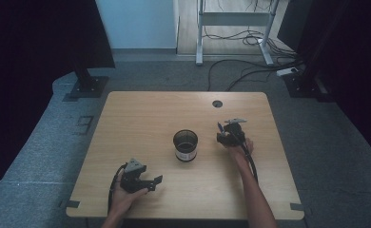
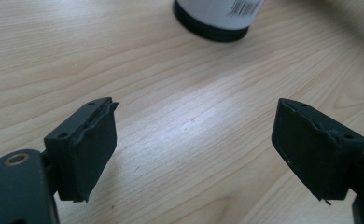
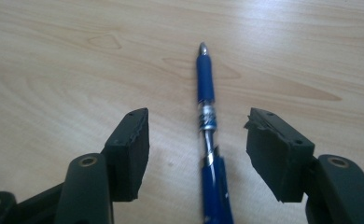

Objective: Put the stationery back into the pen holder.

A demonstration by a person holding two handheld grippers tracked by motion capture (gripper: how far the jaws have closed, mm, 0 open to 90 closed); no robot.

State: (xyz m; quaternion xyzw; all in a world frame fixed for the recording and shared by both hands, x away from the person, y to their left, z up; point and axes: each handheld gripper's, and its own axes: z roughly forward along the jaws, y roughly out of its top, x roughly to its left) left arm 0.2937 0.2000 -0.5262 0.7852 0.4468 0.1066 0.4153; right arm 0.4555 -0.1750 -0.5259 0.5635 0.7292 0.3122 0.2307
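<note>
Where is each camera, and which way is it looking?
High view: sits above the person's side, looking forward and down at the table; both forearms, left tool and right tool show.
Left gripper view: rides the left tool, looking between its open jaws toward the black cup.
Right gripper view: rides the right tool, looking along the blue pen lying between its open jaws.
Shared: the cup appears in the high and left gripper views.

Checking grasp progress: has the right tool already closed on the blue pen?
No. The right tool stands open, its jaws apart on either side of the blue pen, which lies on the table untouched.
</note>
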